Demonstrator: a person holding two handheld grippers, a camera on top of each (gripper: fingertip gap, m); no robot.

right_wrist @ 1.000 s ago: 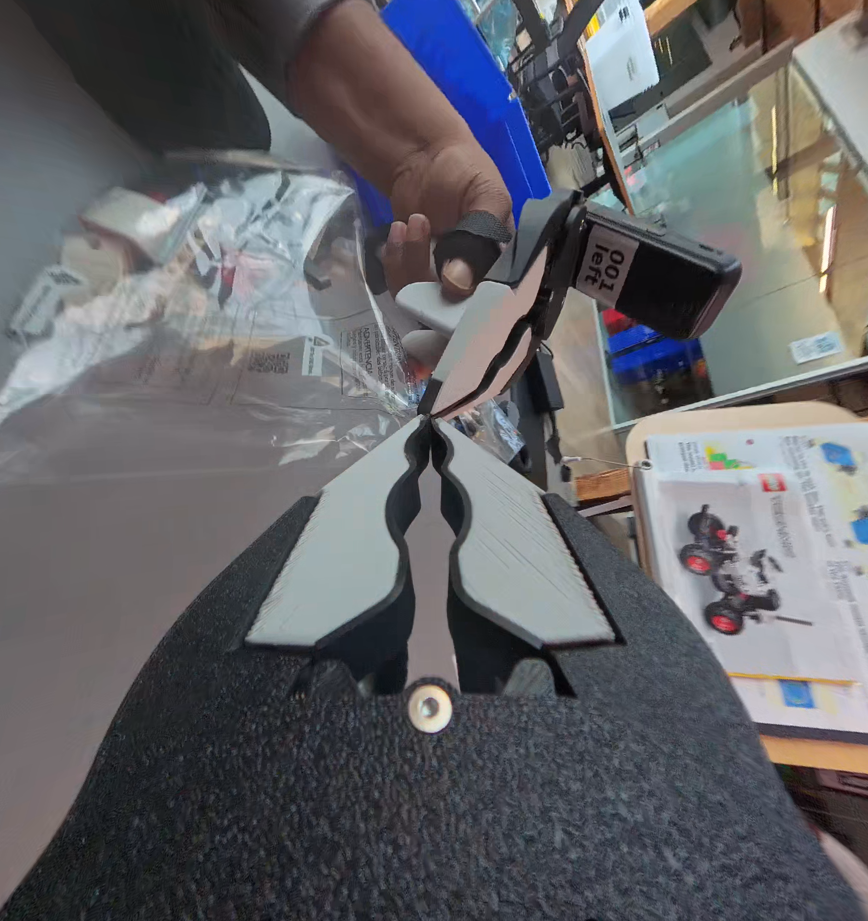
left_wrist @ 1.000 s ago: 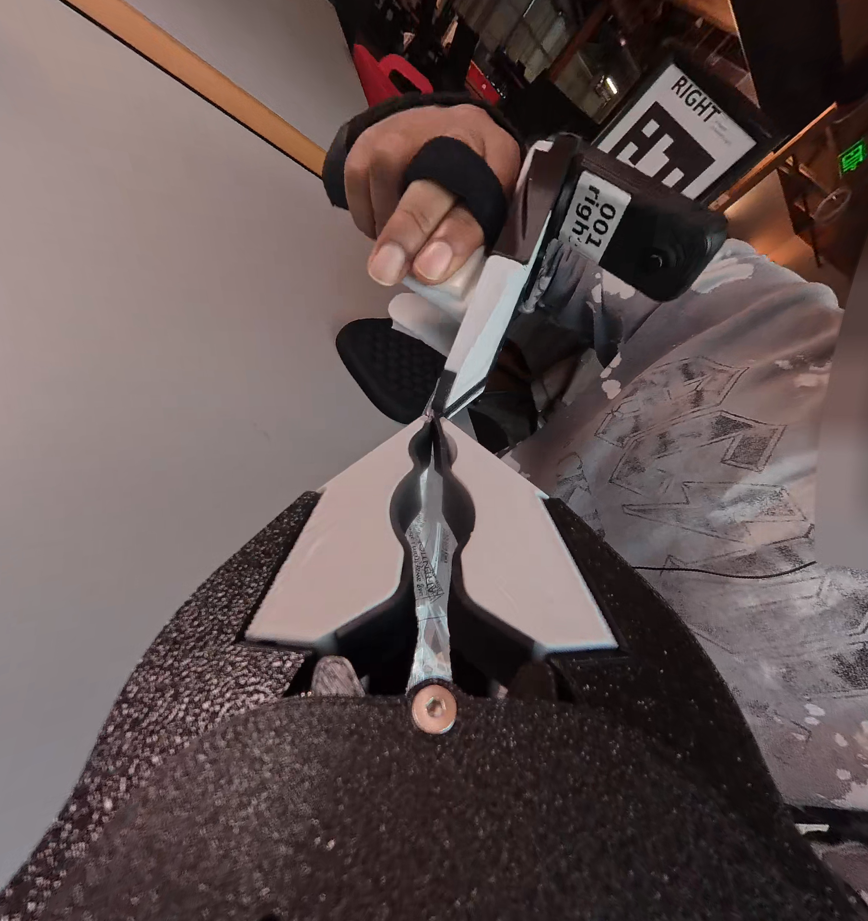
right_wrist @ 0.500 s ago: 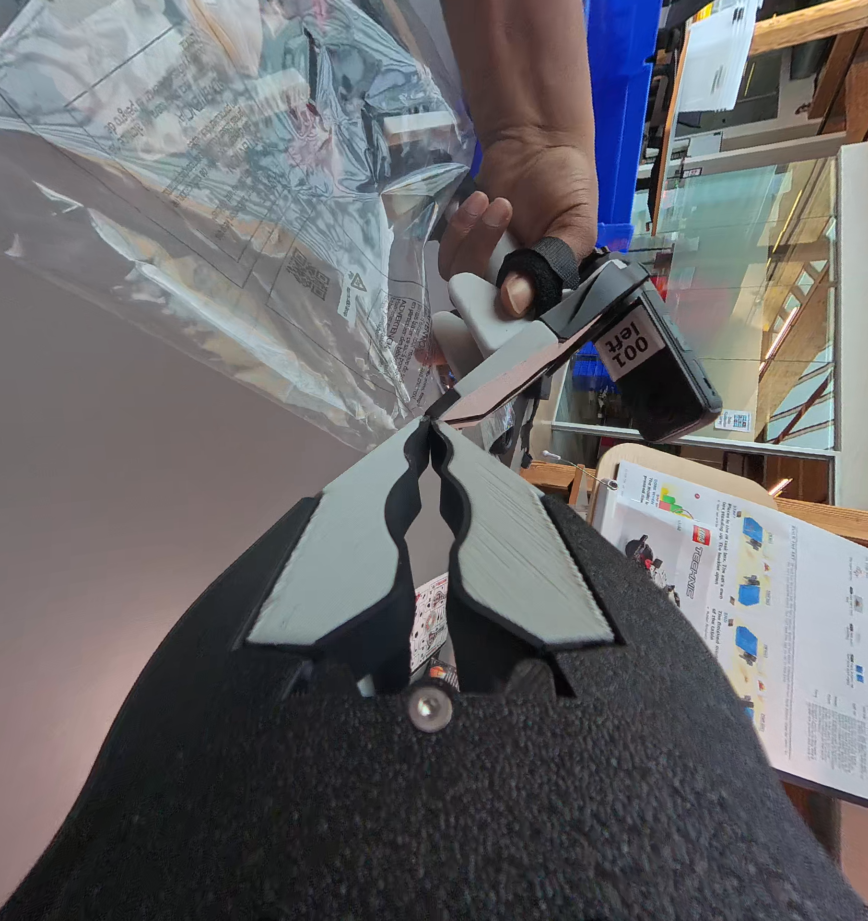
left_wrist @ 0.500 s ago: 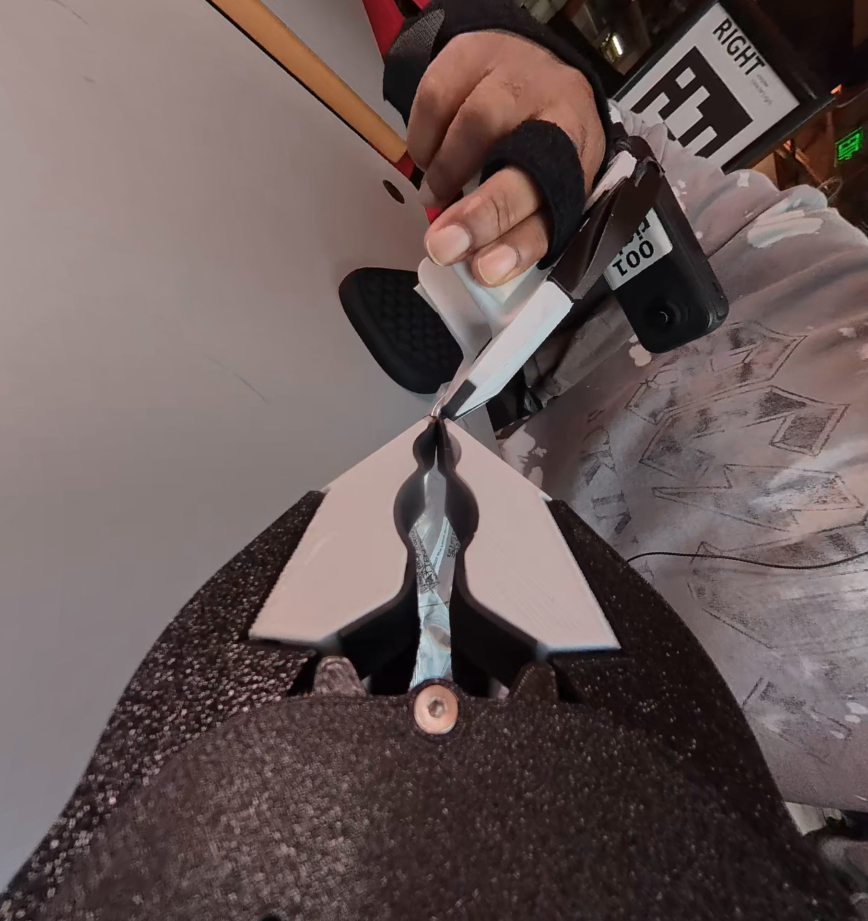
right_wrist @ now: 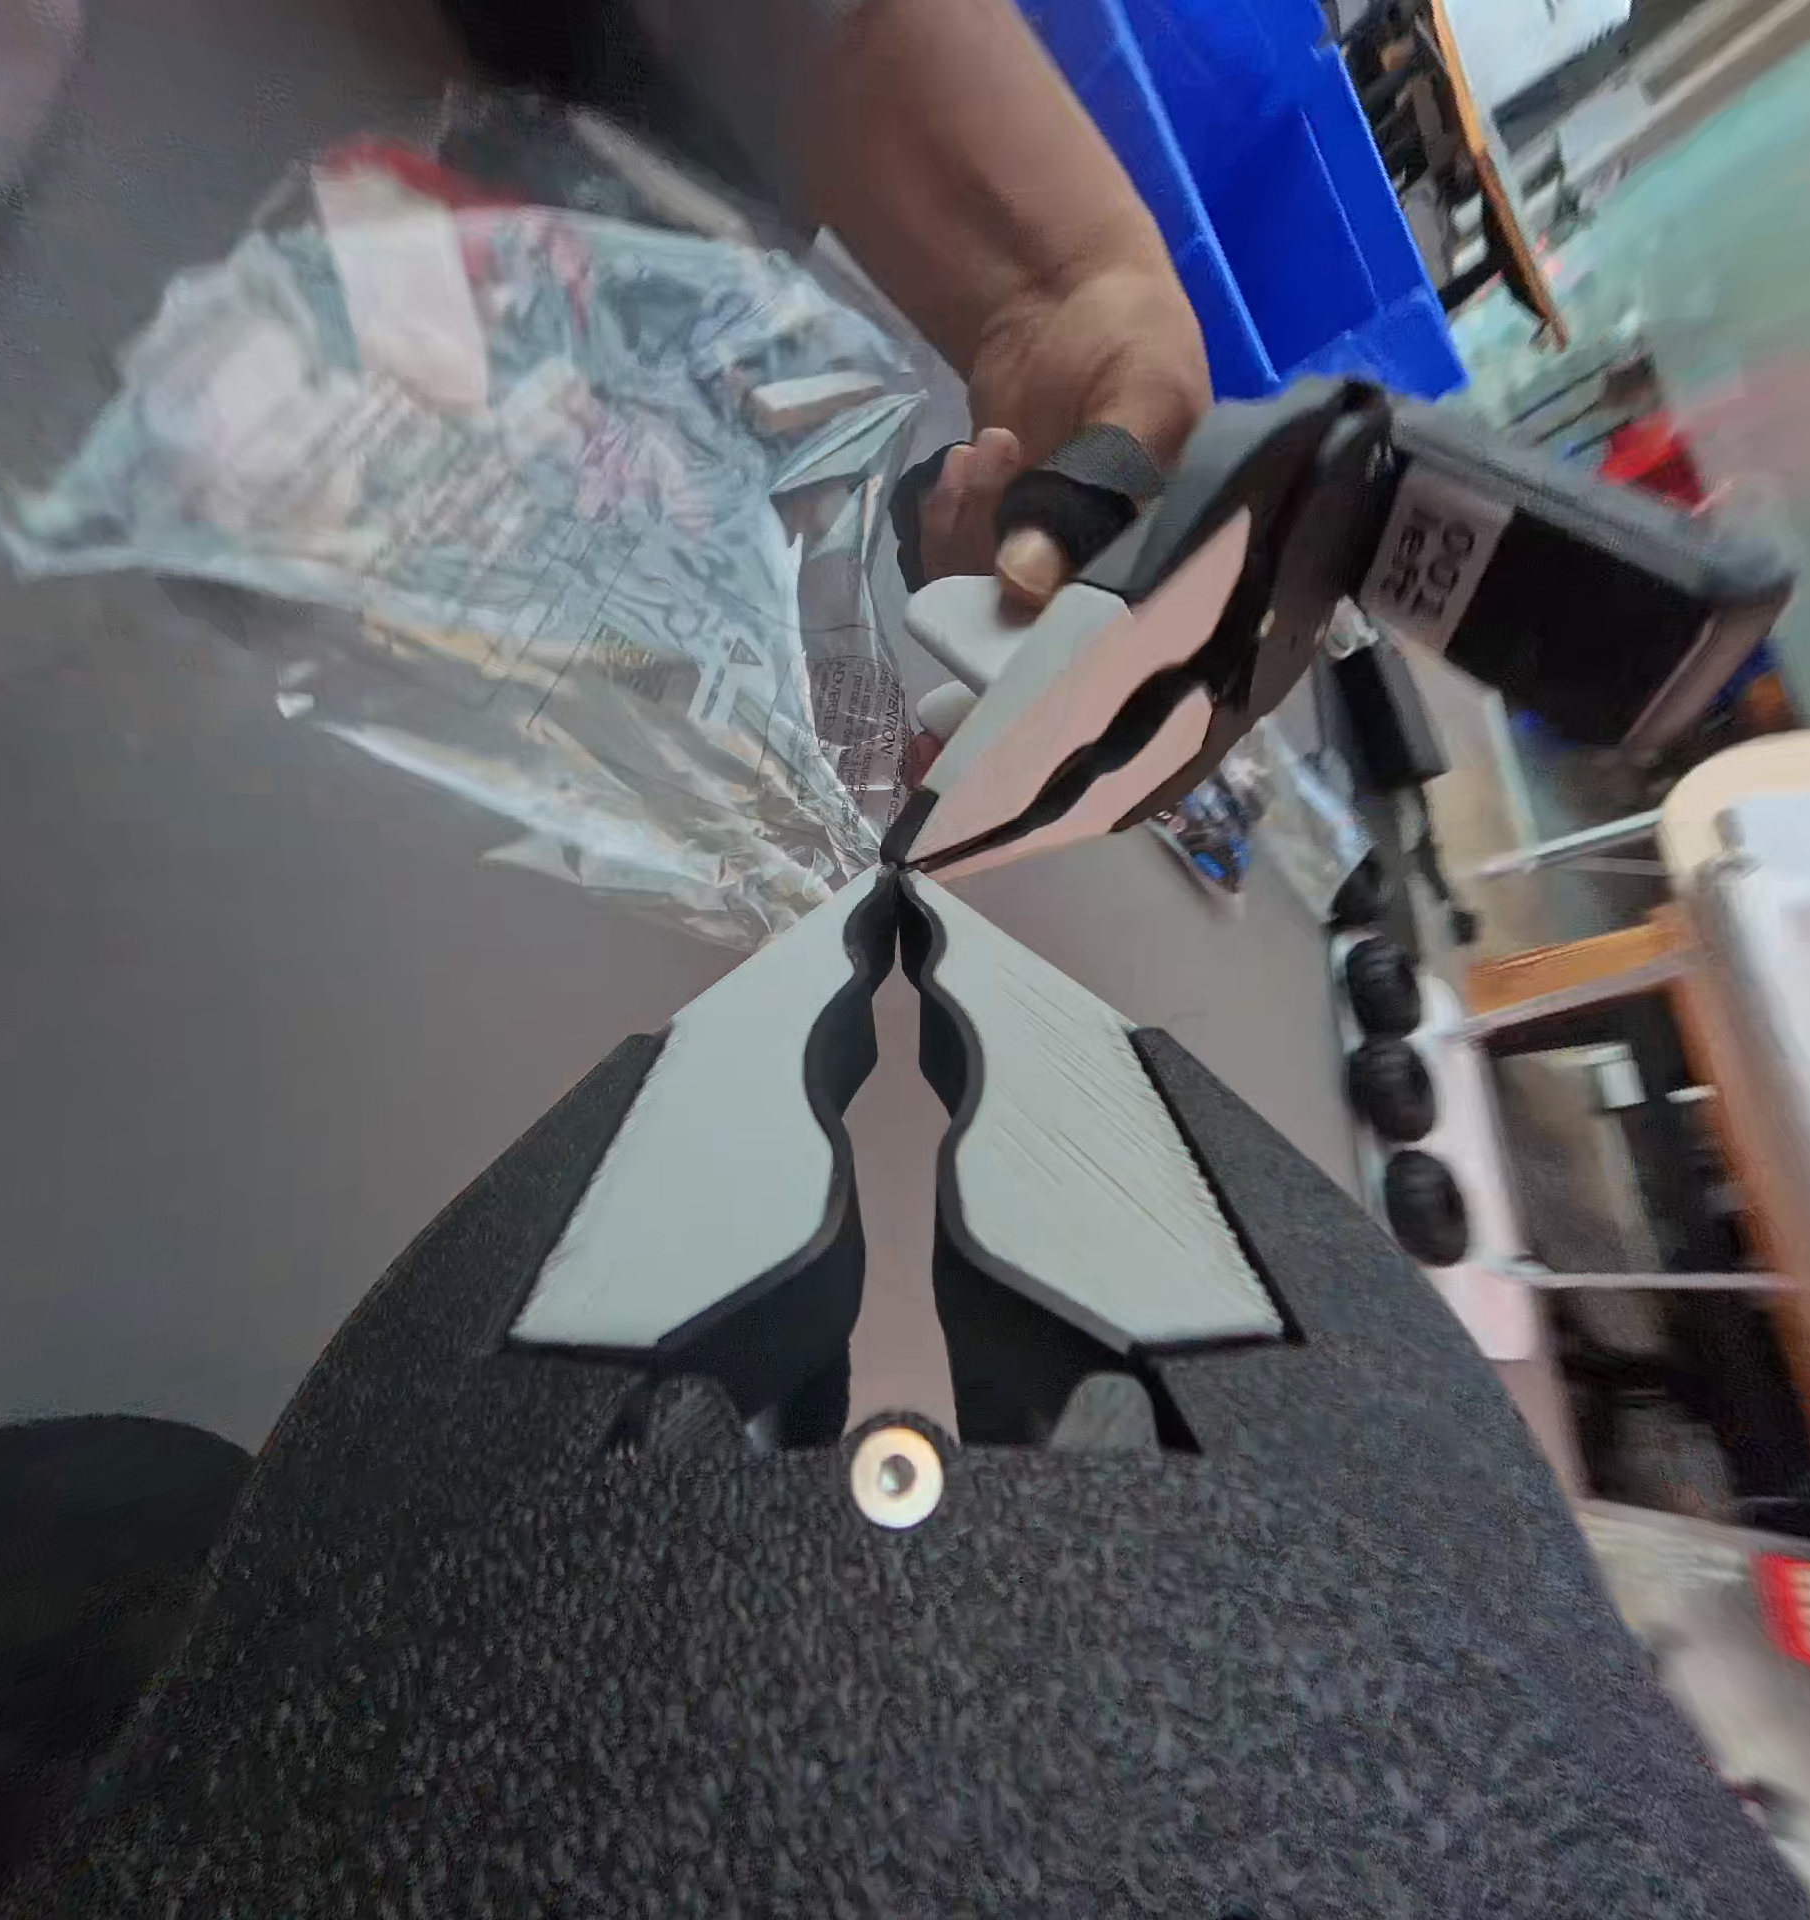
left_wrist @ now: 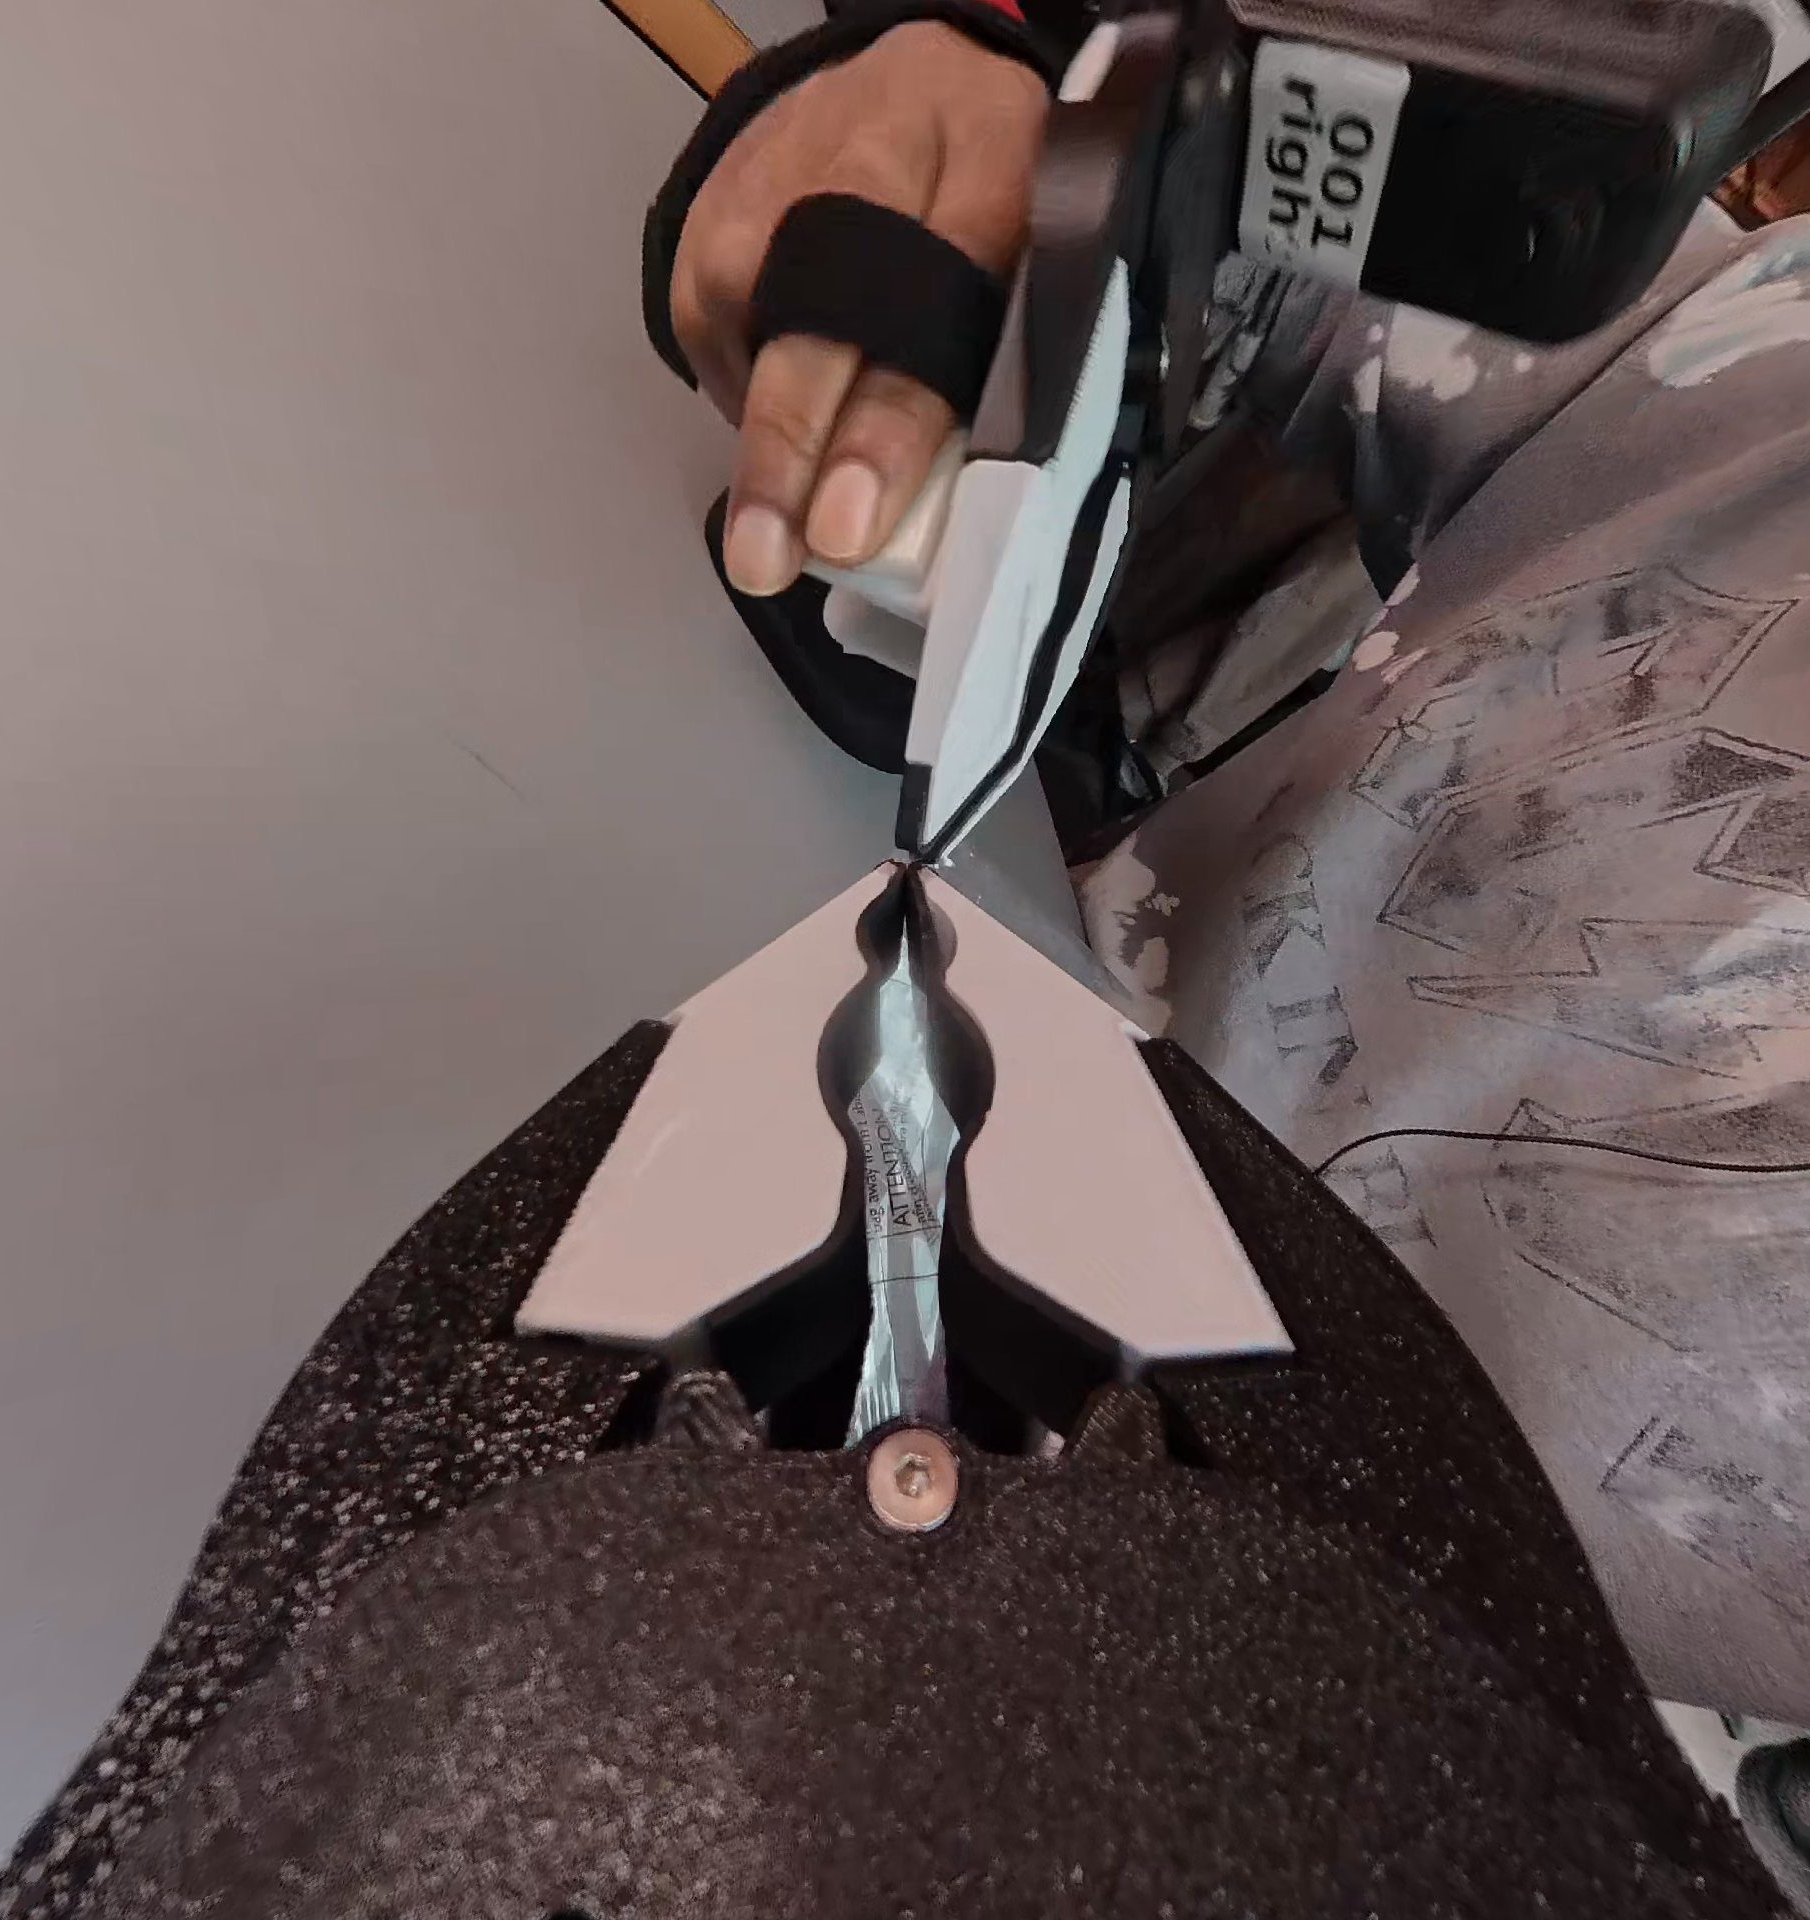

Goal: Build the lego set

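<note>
Evidently, step in hand: opening the parts bag, the build itself not yet begun.
Left claw (left_wrist: 906,878): clenched on a twisted strip of the clear, crinkled plastic bag of lego parts (left_wrist: 901,1174), which runs back between my grey fingers (left_wrist: 735,1143).
Right claw (right_wrist: 899,881): tips pressed together tip to tip with the left, apparently pinching the same bag edge; the film itself is too thin to make out there.
Bag: hanging above the plain grey table (right_wrist: 205,935), its bulk (right_wrist: 527,499) fanned out behind my left hand (right_wrist: 1067,416).
Next move, I judge: pull my claws apart firmly to tear the film without scattering pieces.
Hard to see: the right view is motion-blurred; loose parts inside read only as white and red smears; a printed sheet (right_wrist: 1774,987) at right is cut off.
</note>
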